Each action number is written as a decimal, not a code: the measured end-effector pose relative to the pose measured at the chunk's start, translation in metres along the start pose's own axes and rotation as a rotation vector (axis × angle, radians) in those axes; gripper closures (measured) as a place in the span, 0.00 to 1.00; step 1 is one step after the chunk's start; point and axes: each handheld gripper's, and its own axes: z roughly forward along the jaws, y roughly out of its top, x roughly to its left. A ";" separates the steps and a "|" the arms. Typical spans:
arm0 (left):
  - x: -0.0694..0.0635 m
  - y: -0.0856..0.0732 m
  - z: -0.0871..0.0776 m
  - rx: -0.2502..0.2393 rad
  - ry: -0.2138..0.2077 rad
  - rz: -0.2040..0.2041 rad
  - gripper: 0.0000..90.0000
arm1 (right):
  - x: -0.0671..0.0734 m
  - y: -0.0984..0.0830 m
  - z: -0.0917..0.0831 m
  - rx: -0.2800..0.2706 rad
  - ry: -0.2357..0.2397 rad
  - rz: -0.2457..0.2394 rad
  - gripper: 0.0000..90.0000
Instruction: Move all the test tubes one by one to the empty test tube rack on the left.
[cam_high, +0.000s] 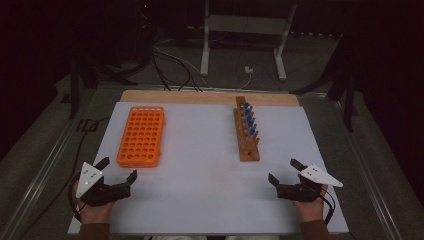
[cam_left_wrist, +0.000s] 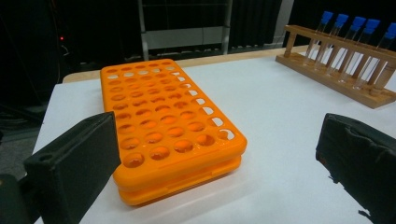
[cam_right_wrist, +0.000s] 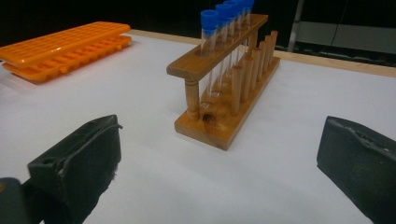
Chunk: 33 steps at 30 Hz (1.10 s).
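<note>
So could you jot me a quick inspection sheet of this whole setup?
Surface: white table top on a wooden board, mostly bare.
Job's things: orange rack, holes vacant; wooden rack holding blue-capped tubes.
Clutter: nothing seen.
Grippers: left gripper and right gripper open, holding nothing, near the front edge.
Cables: cords on the floor behind.
Surroundings: dark room, white stand beyond.

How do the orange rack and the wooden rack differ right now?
The orange rack is a flat, wide plastic grid of many holes, all empty; the wooden rack is a narrow single row on posts and holds blue-capped test tubes. The orange rack lies on the table's left side, ahead of the left hand-held gripper; the wooden rack stands on the right side, ahead of the right hand-held gripper. Both sit untouched on the white table.
</note>
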 end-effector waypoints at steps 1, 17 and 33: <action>0.000 0.000 0.000 0.001 0.000 0.002 0.01 | 0.000 0.000 0.000 0.000 0.000 -0.002 0.00; 0.002 -0.003 -0.002 -0.004 0.023 -0.033 0.01 | 0.005 0.024 0.007 -0.029 0.006 -0.009 0.00; 0.001 -0.003 0.001 0.008 0.017 -0.021 0.01 | -0.002 0.066 0.057 0.020 0.053 -0.009 0.06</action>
